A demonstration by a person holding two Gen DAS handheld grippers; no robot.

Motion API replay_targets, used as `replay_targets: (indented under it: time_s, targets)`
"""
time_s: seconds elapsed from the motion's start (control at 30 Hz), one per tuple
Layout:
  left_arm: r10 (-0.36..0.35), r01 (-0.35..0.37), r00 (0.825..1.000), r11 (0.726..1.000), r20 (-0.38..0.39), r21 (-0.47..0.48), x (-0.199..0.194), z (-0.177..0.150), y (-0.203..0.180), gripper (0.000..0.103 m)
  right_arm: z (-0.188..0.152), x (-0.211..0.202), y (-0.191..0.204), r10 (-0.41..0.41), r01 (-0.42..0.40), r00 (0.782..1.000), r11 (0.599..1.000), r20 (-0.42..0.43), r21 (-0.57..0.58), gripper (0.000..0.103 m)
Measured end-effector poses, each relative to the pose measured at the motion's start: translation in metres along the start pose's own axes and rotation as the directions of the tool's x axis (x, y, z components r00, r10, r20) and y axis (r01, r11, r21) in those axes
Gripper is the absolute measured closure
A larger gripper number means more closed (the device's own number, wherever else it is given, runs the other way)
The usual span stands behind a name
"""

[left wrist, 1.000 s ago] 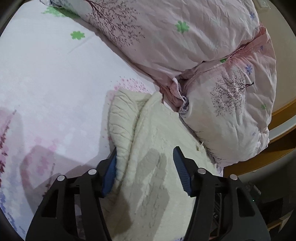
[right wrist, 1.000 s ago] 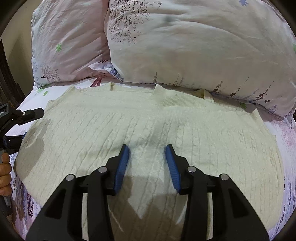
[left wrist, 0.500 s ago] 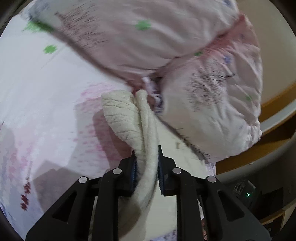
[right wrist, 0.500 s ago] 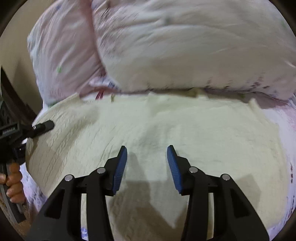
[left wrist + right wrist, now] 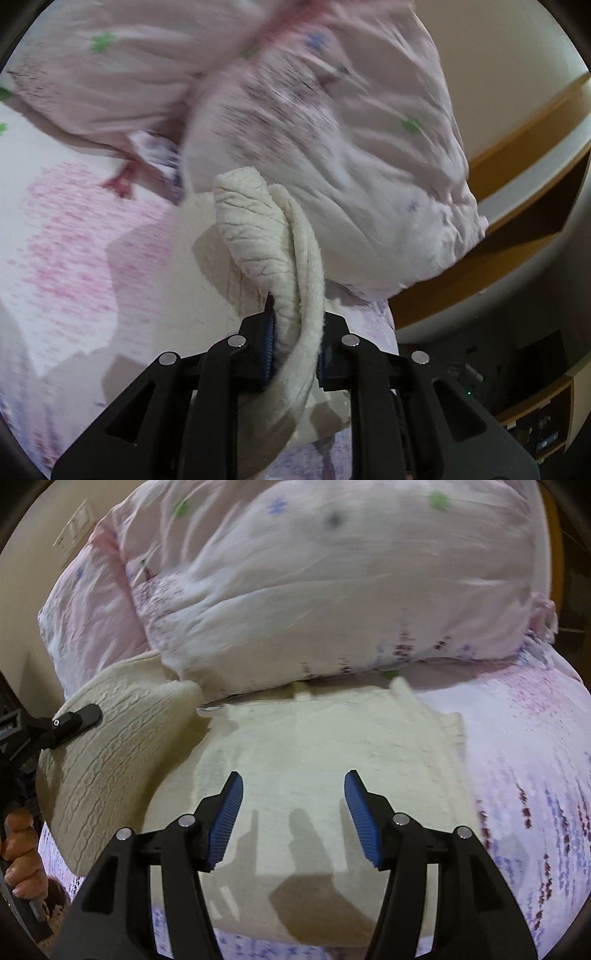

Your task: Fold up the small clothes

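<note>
Step in hand: judging from the raised flap, the left side of the cream knit sweater (image 5: 317,760) is being folded in over its middle.
Doing it well: carry the flap across level and low — let the edge land straight, not bunched.
Left gripper (image 5: 295,343): clamped narrow on a thick fold of the knit, lifted off the floral bedsheet (image 5: 66,258).
Right gripper (image 5: 291,812): jaws opening, nothing pinched — the flat body of the sweater lies beneath and between them.
Sweater: spread on the bed, its top edge against the pillows (image 5: 332,590).
</note>
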State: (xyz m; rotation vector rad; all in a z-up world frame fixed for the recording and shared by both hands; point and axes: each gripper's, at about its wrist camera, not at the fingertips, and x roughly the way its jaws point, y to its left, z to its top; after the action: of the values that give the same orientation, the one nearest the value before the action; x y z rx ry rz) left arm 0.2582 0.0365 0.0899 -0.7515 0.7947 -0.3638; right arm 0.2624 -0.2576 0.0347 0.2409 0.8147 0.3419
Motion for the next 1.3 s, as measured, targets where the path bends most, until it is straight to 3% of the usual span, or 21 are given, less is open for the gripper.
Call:
replay_targets:
  time_s: [0.2, 0.4, 0.57, 0.6, 0.63, 0.7, 0.73, 0.8, 0.87, 0.93, 1.0, 1.17, 1.27, 1.3]
  targets:
    - [0.030, -0.024, 0.998, 0.995, -0.064, 0.097, 0.055, -0.033, -0.046, 0.087, -0.003, -0.011, -0.037, -0.052, 0.050, 0.999, 0.997, 0.018, 0.065, 0.046]
    - [0.064, -0.038, 0.982, 0.988, -0.177, 0.148, 0.108, -0.071, -0.061, 0.089, -0.003, -0.016, -0.072, -0.098, 0.094, 0.995, 0.986, 0.018, 0.140, 0.046]
    - [-0.023, 0.075, 0.963, 0.980, -0.269, 0.187, 0.114, -0.084, -0.069, 0.086, -0.003, -0.025, -0.089, -0.089, 0.082, 0.996, 0.978, 0.028, 0.190, 0.046]
    - [-0.043, 0.097, 0.963, 0.977, -0.267, 0.190, 0.108, -0.083, -0.071, 0.074, -0.001, -0.027, -0.091, -0.077, 0.070, 0.997, 0.977, 0.029, 0.200, 0.046]
    - [-0.065, 0.118, 0.965, 0.973, -0.254, 0.200, 0.098, -0.080, -0.072, 0.052, -0.001, -0.028, -0.092, -0.063, 0.056, 0.998, 0.976, 0.029, 0.208, 0.046]
    - [-0.076, 0.120, 0.976, 0.969, -0.202, 0.214, 0.076, -0.074, -0.071, 0.030, 0.002, -0.029, -0.095, 0.004, -0.010, 1.000, 0.971, 0.027, 0.237, 0.044]
    - [-0.081, 0.115, 0.985, 0.967, -0.156, 0.228, 0.062, -0.069, -0.068, 0.029, 0.004, -0.028, -0.095, 0.047, -0.051, 0.999, 0.966, 0.022, 0.253, 0.043]
    - [-0.048, 0.067, 0.996, 0.966, -0.082, 0.248, 0.043, -0.060, -0.059, 0.026, 0.006, -0.026, -0.095, 0.105, -0.104, 0.994, 0.956, 0.012, 0.274, 0.043]
    - [0.054, -0.054, 0.999, 0.967, 0.006, 0.251, 0.031, -0.049, -0.045, 0.025, 0.007, -0.019, -0.092, 0.166, -0.156, 0.986, 0.944, -0.010, 0.292, 0.043]
    - [0.184, -0.195, 0.981, 0.952, 0.068, 0.238, 0.029, -0.039, -0.028, 0.025, 0.007, -0.012, -0.085, 0.219, -0.199, 0.975, 0.934, -0.037, 0.298, 0.043]
    - [0.260, -0.270, 0.963, 0.941, 0.072, 0.207, 0.031, -0.034, -0.012, 0.025, 0.008, -0.003, -0.076, 0.250, -0.220, 0.966, 0.929, -0.065, 0.298, 0.043]
    - [0.316, -0.309, 0.949, 0.934, -0.013, 0.177, 0.055, -0.038, 0.011, 0.025, 0.007, 0.022, -0.057, 0.275, -0.227, 0.953, 0.927, -0.127, 0.300, 0.046]
    - [0.289, -0.280, 0.957, 0.944, -0.025, 0.175, 0.058, -0.041, 0.016, 0.025, 0.003, 0.037, -0.047, 0.274, -0.220, 0.949, 0.931, -0.157, 0.291, 0.063]
    - [0.281, -0.272, 0.959, 0.946, -0.030, 0.176, 0.056, -0.043, 0.018, 0.025, 0.003, 0.040, -0.043, 0.262, -0.211, 0.952, 0.937, -0.160, 0.277, 0.075]
